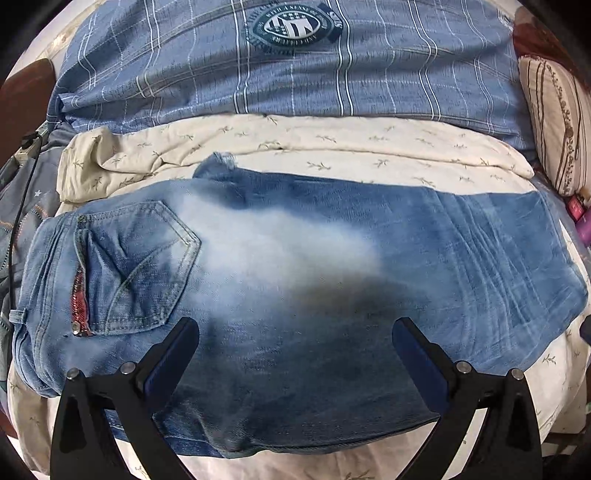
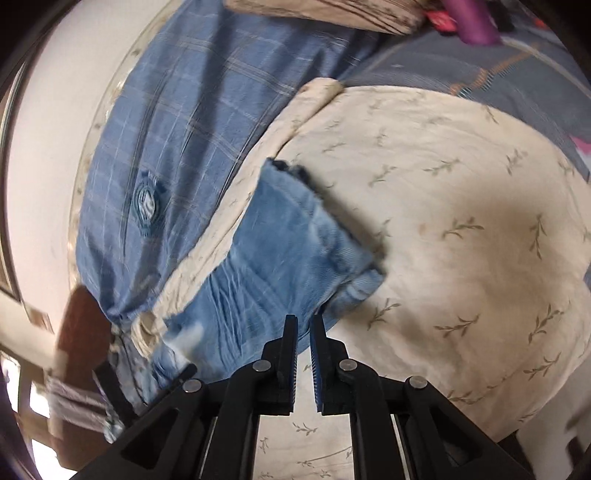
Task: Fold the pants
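Bed: a cream bedsheet printed with small green sprigs (image 1: 332,147) carries everything; a blue plaid quilt with a round crest (image 1: 295,55) lies bunched along its far side, and a striped cream pillow (image 1: 554,122) stands at the right edge.
Pants: faded blue denim jeans with a stitched back pocket and a red zip trim (image 1: 295,258) lie on the sheet, already doubled lengthwise, waist to the left and legs running right.
Handling (judged): denim is heavy for cloth, limp yet thick enough to hold a crease, not slippery, not fragile; stacked layers may slide apart unless pinched together.
Where to grip (judged): at a hem or at the waistband edge, taking all layers at once.
Left gripper (image 1: 295,328): jaws spread wide above the seat of the jeans, nothing between them.
Right gripper (image 2: 303,325): jaws narrowed almost together, tips at the near edge of the denim leg (image 2: 280,251); whether cloth is pinched, I cannot tell.
Left view only: the pocket, the zip, the whole spread of the garment.
Right view only: the frayed leg hem (image 2: 288,168) turned back on itself, and a purple object (image 2: 476,22) beyond the pillow.
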### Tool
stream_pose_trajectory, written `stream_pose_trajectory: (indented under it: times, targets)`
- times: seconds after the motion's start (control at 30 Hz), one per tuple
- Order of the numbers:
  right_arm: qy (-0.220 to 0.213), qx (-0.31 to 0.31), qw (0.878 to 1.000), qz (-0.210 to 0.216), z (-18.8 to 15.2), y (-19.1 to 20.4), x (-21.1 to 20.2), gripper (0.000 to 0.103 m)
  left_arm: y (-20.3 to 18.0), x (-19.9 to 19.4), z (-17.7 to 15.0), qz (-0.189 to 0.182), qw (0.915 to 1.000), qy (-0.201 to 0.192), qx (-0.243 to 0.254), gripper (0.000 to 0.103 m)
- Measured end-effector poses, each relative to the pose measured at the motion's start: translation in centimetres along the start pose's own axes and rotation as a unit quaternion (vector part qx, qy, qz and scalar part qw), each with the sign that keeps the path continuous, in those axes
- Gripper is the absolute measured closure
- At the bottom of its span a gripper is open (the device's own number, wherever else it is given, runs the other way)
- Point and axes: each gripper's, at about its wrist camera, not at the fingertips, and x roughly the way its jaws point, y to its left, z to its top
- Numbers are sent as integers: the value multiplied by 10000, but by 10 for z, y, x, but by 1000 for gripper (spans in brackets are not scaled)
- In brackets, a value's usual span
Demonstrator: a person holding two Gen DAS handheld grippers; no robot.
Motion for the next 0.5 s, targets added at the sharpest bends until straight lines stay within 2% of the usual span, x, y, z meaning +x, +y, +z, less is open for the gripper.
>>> stream_pose_trajectory:
  times: [0.03, 0.1, 0.13, 0.2, 0.23, 0.27, 0.3, 0.33, 0.37, 0.43, 0.5]
  targets:
    - [-32, 119, 9999, 120, 2, -5, -2, 94, -1, 1, 0, -5, 10000, 8, 13, 0]
    - [-424, 61, 9987, 274, 3, -2, -17, 94, -3, 0, 1, 12, 10000, -13, 53, 0]
    - [-993, -146, 9938, 482, 2, 6, -38, 94, -3, -3, 1, 16, 10000, -53, 55, 0]
    - [-1907, -504, 9757, 957, -4, 17, -67, 91, -2, -10, 2, 85, 9996, -285, 42, 0]
    - [-2349, -731, 9627, 1122, -10, 21, -79, 68, -2, -18, 3, 170, 9985, -516, 31, 0]
    - [-2638, -929, 9542, 1065, -14, 25, -85, 10, -1, -24, 4, 227, 9974, -687, 17, 0]
    - [-2749, -912, 9542, 755, -17, 26, -85, 0, 0, -28, 4, 276, 9962, -830, 4, 0]
    - [-2783, -671, 9573, 409, -18, 21, -80, 0, 0, -33, 4, 349, 9945, -989, -8, 0]
    - [-2549, -566, 9643, 451, -14, 16, -74, 0, 1, -36, 5, 408, 9933, -1085, -14, 0]
    - [-1772, -205, 9836, 276, -3, 4, -52, 0, 2, -36, 6, 465, 9925, -1134, -22, 0]
    - [-1196, 79, 9925, 248, 0, -7, -35, 1, 3, -32, 7, 470, 9936, -1023, -7, 0]
